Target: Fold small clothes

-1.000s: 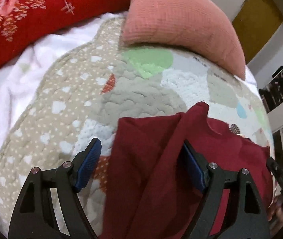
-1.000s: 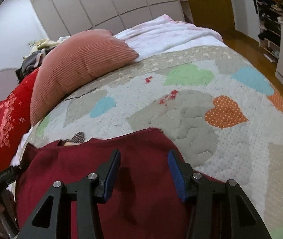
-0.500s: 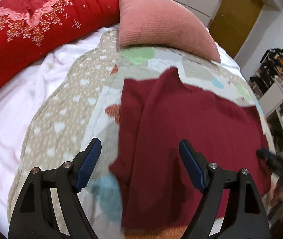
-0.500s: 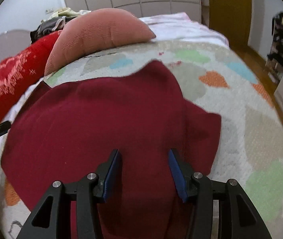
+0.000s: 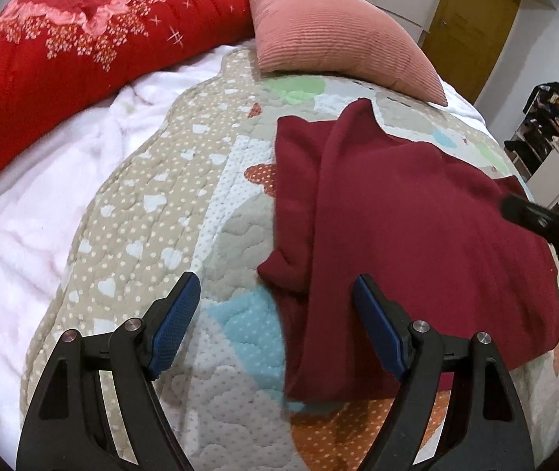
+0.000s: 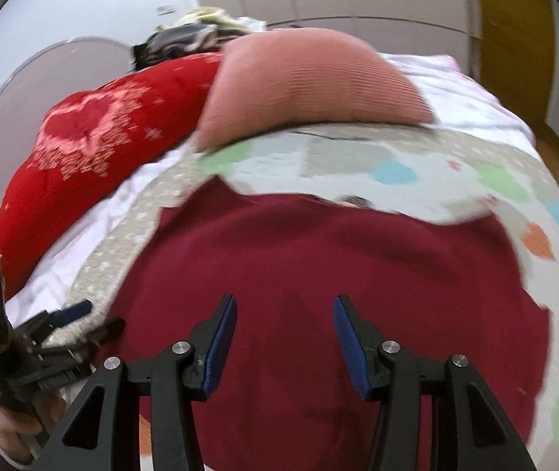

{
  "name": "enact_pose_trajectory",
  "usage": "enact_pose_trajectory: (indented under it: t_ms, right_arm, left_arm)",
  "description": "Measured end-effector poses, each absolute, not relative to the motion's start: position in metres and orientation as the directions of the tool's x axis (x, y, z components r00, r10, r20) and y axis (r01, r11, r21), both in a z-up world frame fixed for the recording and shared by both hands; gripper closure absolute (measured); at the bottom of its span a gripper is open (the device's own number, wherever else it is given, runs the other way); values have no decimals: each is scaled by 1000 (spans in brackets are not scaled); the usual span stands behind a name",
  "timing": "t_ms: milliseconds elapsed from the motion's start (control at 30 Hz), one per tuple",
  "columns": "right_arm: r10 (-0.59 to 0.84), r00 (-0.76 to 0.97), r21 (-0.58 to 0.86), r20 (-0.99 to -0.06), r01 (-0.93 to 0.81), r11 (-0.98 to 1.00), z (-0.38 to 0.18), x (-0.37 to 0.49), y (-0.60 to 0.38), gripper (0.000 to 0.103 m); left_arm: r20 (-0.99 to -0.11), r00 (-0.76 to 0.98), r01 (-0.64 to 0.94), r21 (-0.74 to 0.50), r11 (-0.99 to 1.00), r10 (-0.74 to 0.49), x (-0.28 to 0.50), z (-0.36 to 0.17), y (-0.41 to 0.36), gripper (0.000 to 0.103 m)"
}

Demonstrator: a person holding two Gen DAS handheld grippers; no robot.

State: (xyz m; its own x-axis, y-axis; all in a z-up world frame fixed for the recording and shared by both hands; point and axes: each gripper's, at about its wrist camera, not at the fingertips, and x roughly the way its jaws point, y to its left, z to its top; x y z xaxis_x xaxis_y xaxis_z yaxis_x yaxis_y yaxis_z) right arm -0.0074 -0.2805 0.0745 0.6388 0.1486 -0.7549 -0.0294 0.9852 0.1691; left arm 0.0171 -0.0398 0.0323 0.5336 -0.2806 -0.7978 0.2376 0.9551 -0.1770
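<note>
One dark red sweater (image 5: 416, 235) lies flat on the patchwork quilt (image 5: 153, 204) of the bed. Its long axis runs from the near edge of the bed toward the pillows, and the neckline (image 6: 352, 200) points to the far side, toward the pink cushion (image 5: 334, 35). Its left side is folded over the body, so a thick lengthwise fold runs there, and a small bunch of cloth sticks out at that edge.

Both grippers are wide open and hold nothing. The left gripper (image 5: 277, 316) hovers over the left edge of the sweater; one blue pad is above the quilt, the other above the red cloth, and I cannot tell if it touches. The right gripper (image 6: 284, 337) hangs over the lower middle of the sweater, with the cloth visible between its pads.

Beyond the sweater, a bright red comforter (image 5: 63, 51) lies beside the cushion, on a white blanket (image 5: 24, 216). A yellow door (image 5: 471, 19) stands behind the bed.
</note>
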Motion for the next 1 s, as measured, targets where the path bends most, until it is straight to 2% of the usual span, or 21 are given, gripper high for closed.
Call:
enact_pose_trajectory:
  t_ms: [300,500,633,667,700,733,800,1000]
  right_arm:
    - [211,616,164,-759,-133,978,67,60,-209,59]
    - [310,580,343,-754,-55,938,51,104,-208,55]
    - [313,540,338,-781,-56,940,37,127,-198,56]
    - [288,540,302,-790,-66,951,34,131,-193,68]
    - [241,548,235,-801,-81,969,33,135,-186,84]
    - [218,552,201,-805,-91,975,33,136,-183,89]
    - [199,563,164,-802,-113,980,35,141,-177,94]
    - [197,556,165,-807,-107,980,25,155,-168,96]
  left_arm:
    - [-784,492,221,-309,925,-379,25,18,-25,22]
    - [-753,514,249,-329,911,-412,25,13,-25,18]
    - [-727,514,269,-366,891,-454,28,10,-22,15]
    - [-722,511,276,-376,885,-466,29,10,-20,15]
    - [-719,508,278,-384,881,-474,30,9,-20,15]
    - [-717,505,280,-391,877,-481,31,9,-20,15]
    - [-715,499,282,-401,872,-490,35,8,-20,15]
    - [-712,492,282,-414,866,-501,38,9,-21,15]
